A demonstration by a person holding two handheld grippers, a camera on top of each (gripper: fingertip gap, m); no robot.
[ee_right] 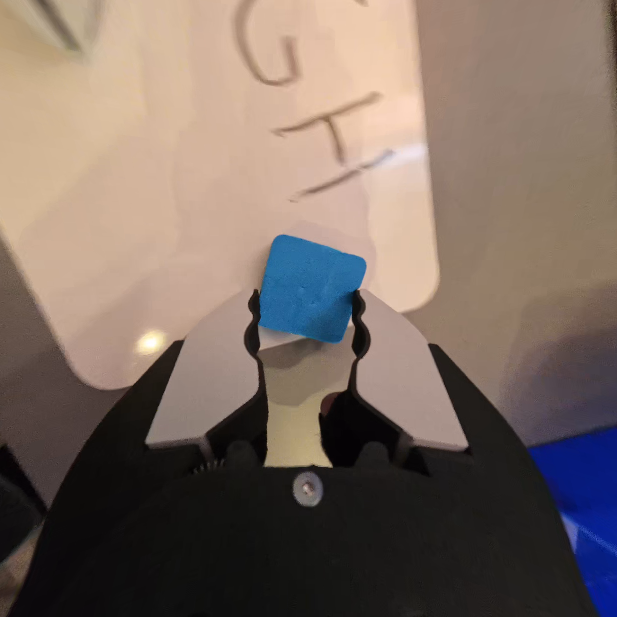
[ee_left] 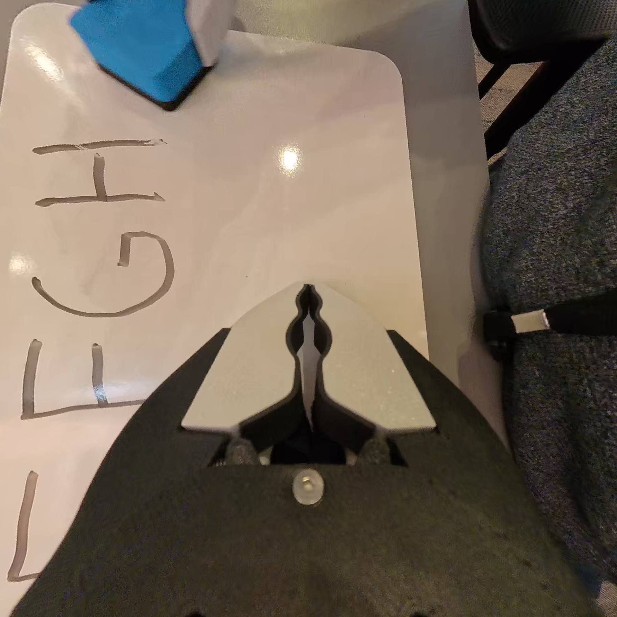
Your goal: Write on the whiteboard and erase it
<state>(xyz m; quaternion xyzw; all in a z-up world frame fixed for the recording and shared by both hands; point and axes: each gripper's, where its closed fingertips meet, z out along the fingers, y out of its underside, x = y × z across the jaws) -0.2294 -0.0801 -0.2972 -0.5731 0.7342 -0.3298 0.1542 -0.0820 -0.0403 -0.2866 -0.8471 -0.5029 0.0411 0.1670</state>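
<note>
Left wrist view, left to right. Whiteboard lies flat on a pale table; dark marker letters run in a column along the board's left edge. Eraser, blue foam with a black base, sits on the board at its far left corner, a pale finger of the right gripper against its side (blurred). Board's middle is bare gloss with lamp glints. Left gripper hovers over the board near its right edge, jaws closed tip to tip, nothing between them. Past the table's right edge: a grey chair.

Right wrist view, left to right. Board fills the frame, rounded corners showing; letters run toward its right edge. Right gripper grips the eraser, one black pad pressed to each side of the foam. Eraser stands at the board's near edge, close to the right corner. A blue patch at lower right (can't tell what it is).
</note>
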